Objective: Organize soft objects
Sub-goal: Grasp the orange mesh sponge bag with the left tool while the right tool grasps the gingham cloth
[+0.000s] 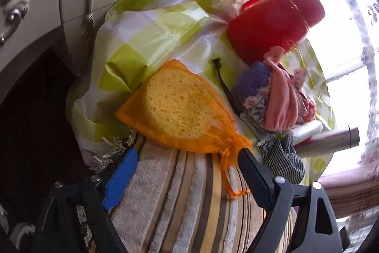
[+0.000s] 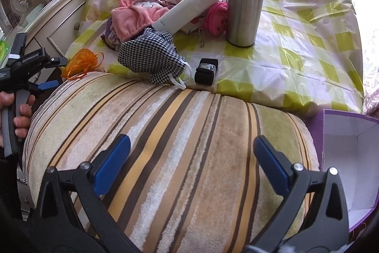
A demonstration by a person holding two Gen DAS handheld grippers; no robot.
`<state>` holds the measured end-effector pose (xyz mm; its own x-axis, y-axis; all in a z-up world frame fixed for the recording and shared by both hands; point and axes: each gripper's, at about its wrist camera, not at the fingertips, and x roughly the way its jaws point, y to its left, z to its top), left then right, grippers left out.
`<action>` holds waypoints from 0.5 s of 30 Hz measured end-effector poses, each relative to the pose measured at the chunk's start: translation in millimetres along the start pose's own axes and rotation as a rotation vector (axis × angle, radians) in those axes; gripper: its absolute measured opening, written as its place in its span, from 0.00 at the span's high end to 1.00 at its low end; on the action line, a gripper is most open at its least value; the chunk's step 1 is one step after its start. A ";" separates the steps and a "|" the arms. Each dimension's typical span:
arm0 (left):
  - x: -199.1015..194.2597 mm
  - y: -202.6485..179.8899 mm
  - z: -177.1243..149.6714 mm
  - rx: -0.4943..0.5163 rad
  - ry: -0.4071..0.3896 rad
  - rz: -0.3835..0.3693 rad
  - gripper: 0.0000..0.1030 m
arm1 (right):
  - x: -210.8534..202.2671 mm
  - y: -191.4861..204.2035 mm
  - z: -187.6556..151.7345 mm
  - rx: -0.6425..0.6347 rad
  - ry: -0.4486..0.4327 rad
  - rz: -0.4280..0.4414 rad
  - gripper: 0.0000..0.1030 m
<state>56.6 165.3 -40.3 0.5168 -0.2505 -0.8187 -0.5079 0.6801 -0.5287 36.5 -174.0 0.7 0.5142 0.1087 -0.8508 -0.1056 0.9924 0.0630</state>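
Orange mesh drawstring pouch with a yellow sponge inside (image 1: 182,108) lies on the green-checked plastic tabletop (image 1: 142,39), at the edge of the striped plush cushion (image 1: 189,200). It sits just ahead of the left claw (image 1: 187,155), its long axis slanting away up-left, gathered neck nearest, brushing one finger. Left claw gapes wide, gripping nothing. Right claw (image 2: 191,153), also wide and empty, hovers mid-cushion, well apart; the left is nearer.
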 end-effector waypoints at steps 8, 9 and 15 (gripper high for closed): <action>24.1 24.7 29.0 -0.131 0.032 -0.081 0.44 | 4.7 11.4 23.0 -0.082 -0.032 0.009 0.00; 24.6 23.7 30.5 -0.126 0.029 -0.088 0.51 | 6.4 12.9 26.4 -0.097 -0.030 0.017 0.00; 14.2 -7.2 26.7 -0.010 -0.052 -0.088 0.80 | 16.1 20.8 50.2 -0.161 -0.061 0.035 0.00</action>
<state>86.0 175.2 -42.2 0.5945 -0.2728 -0.7564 -0.4657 0.6500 -0.6005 85.3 -148.7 14.5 0.5575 0.1515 -0.8162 -0.2567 0.9665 0.0040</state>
